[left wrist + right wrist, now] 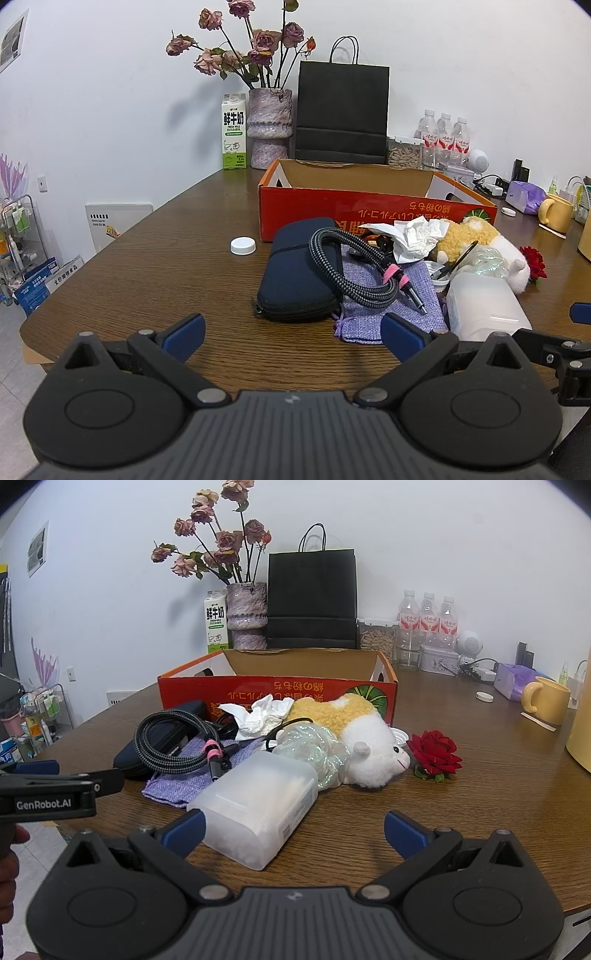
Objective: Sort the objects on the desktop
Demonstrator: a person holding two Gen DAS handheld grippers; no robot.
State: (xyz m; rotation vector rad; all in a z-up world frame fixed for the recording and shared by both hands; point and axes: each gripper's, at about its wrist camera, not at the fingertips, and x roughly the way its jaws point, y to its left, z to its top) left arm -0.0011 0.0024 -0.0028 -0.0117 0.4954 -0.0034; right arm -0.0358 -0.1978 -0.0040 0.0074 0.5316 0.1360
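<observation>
A pile of objects lies on the wooden table in front of an open red cardboard box (369, 210) (280, 696). It holds a dark blue zip case (295, 269), a coiled braided cable (354, 266) (173, 738), a purple cloth pouch (376, 310), crumpled tissue (264, 712), a plush toy (354, 734), a frosted plastic box (258, 805) (484, 306) and a red rose (436, 753). My left gripper (293, 338) is open and empty, just short of the case. My right gripper (295, 829) is open, its left fingertip beside the plastic box.
A white bottle cap (242, 245) lies left of the pile. At the back stand a milk carton (233, 133), a vase of dried roses (269, 129), a black paper bag (341, 114) and water bottles (426, 618). A yellow mug (546, 699) stands right.
</observation>
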